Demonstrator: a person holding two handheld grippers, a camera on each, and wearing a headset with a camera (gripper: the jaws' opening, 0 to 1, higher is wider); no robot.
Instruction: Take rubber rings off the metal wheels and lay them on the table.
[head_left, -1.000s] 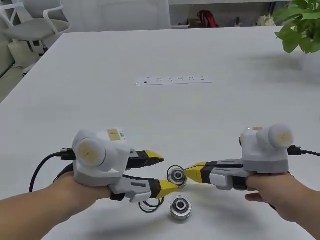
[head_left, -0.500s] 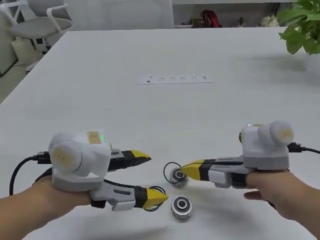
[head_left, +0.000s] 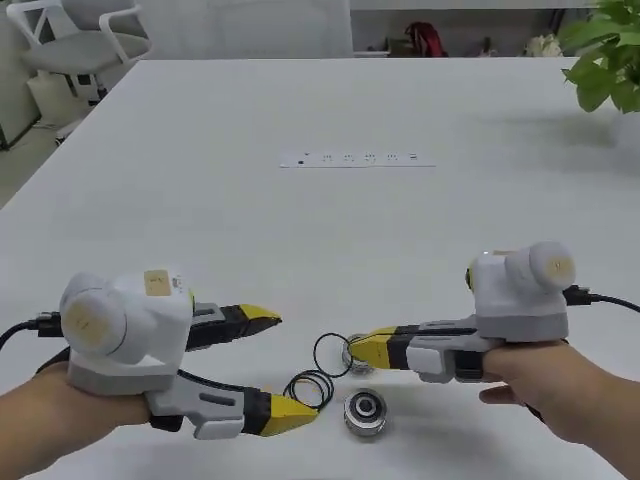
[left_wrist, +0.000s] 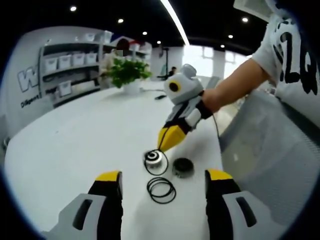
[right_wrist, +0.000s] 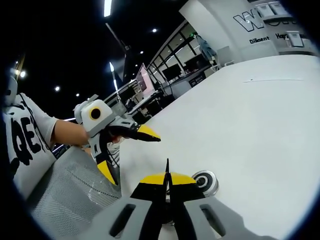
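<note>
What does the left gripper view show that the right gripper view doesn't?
Left gripper view: loose rubber rings flat on the table ahead of its own open jaws, a single ring lying by the first wheel, a second wheel, the right gripper tip-down at the first wheel, and a potted plant.
Right gripper view: its own jaws closed together, the left gripper open, and a power strip.
Both: the white table and a wheel beside the right gripper's tip, likely the same one.

Left gripper (head_left: 296, 365) and right gripper (head_left: 352, 350) are showing white-grey housings, yellow-tipped black jaws, black cables (head_left: 602, 298); person is wearing white T-shirt (left_wrist: 300, 75) with black lettering.
</note>
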